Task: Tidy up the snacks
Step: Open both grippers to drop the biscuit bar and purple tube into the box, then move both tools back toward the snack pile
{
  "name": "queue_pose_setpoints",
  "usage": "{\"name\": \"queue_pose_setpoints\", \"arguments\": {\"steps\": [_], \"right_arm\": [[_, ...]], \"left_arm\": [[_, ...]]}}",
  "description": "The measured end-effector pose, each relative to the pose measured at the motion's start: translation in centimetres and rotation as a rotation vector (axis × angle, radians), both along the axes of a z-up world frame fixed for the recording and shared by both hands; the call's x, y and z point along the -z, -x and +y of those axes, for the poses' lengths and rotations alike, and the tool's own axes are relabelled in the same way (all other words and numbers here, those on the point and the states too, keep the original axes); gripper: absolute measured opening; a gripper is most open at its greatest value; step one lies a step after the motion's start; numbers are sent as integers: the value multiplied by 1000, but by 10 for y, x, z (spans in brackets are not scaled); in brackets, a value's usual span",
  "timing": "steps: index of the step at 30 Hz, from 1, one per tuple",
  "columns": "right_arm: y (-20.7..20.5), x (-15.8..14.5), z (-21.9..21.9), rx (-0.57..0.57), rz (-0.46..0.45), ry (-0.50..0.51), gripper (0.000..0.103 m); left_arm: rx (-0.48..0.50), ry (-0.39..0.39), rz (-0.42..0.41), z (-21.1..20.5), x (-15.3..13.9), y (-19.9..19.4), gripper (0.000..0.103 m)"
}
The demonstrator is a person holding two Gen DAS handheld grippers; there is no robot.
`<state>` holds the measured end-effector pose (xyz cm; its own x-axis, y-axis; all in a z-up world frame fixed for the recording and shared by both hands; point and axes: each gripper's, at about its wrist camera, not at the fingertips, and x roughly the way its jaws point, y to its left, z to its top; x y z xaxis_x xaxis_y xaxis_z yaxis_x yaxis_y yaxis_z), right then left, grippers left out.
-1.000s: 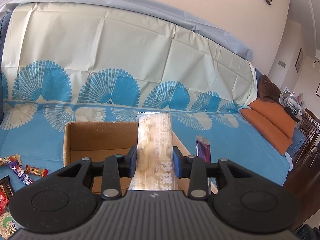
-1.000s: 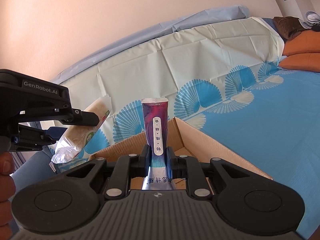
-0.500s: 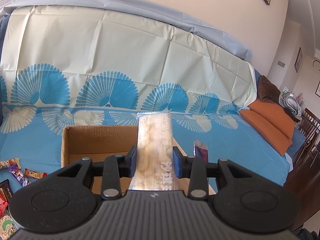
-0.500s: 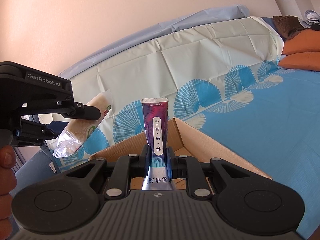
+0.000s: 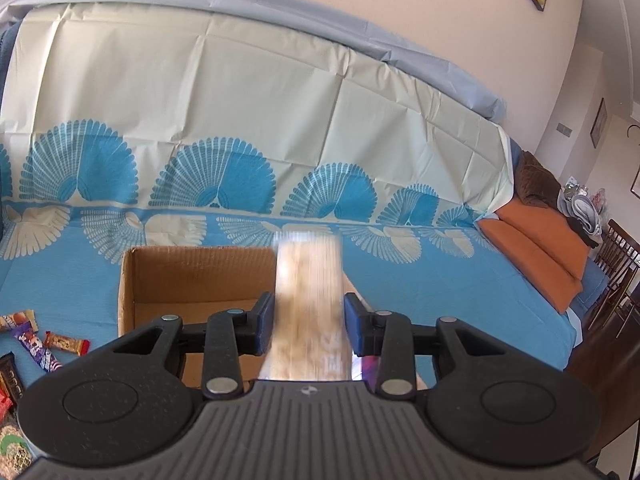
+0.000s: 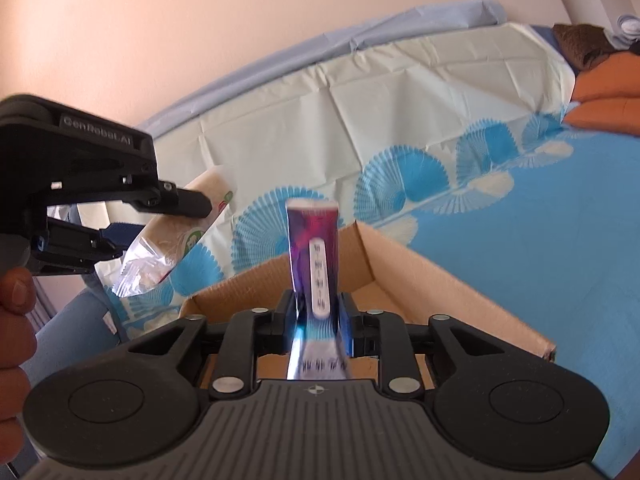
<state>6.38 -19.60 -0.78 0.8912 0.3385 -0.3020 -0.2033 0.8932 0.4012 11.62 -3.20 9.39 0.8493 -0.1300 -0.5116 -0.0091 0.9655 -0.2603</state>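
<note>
Hovering both claws over the box (image 5: 192, 280), we keep each snack above its open top, ready to drop in. Our left claw (image 5: 308, 322) looks parted, pads just off the pale, motion-blurred wafer pack (image 5: 308, 280) between them. Our right claw (image 6: 316, 316) clamps an upright purple pouch (image 6: 314, 256), glossy and creased.

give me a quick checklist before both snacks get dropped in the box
1. Left gripper grip on the pale snack pack: cannot tell, the pack is blurred and gaps show beside the pads.
2. Right gripper grip on the purple packet: ok, pinched from both sides.
3. Cardboard box open on top: ok.
4. Room in the box: ok, the visible floor is bare.
5. Both snacks above the opening: cannot tell.
6. Grippers apart from each other: ok.
</note>
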Motion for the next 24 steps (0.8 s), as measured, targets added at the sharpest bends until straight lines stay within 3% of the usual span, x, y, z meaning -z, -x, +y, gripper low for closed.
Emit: {"name": "queue_pose_setpoints", "arguments": {"steps": [1, 2, 3, 8, 12, 15, 21, 24], "right_arm": [[-1, 1, 1, 1, 7, 6, 48], [0, 0, 2, 4, 6, 13, 61], [1, 0, 3, 1, 4, 17, 65], [5, -1, 10, -17, -2, 49, 68], [10, -2, 18, -38, -9, 82, 69], [15, -3, 27, -58, -24, 122, 70], [27, -4, 44, -93, -52, 196, 70], [34, -4, 53, -108, -69, 222, 70]], "left_arm": [[-6, -3, -3, 1, 0, 2, 60], [-13, -10, -14, 2, 1, 5, 62], [-16, -20, -26, 4, 1, 9, 62], [-11, -70, -109, 19, 8, 45, 56], [-25, -66, -130, 53, 19, 84, 31], [-63, -49, -125, 92, 32, 111, 19], [-112, -218, -100, 165, 63, 152, 19], [-177, -212, -51, 205, 87, 170, 19]]}}
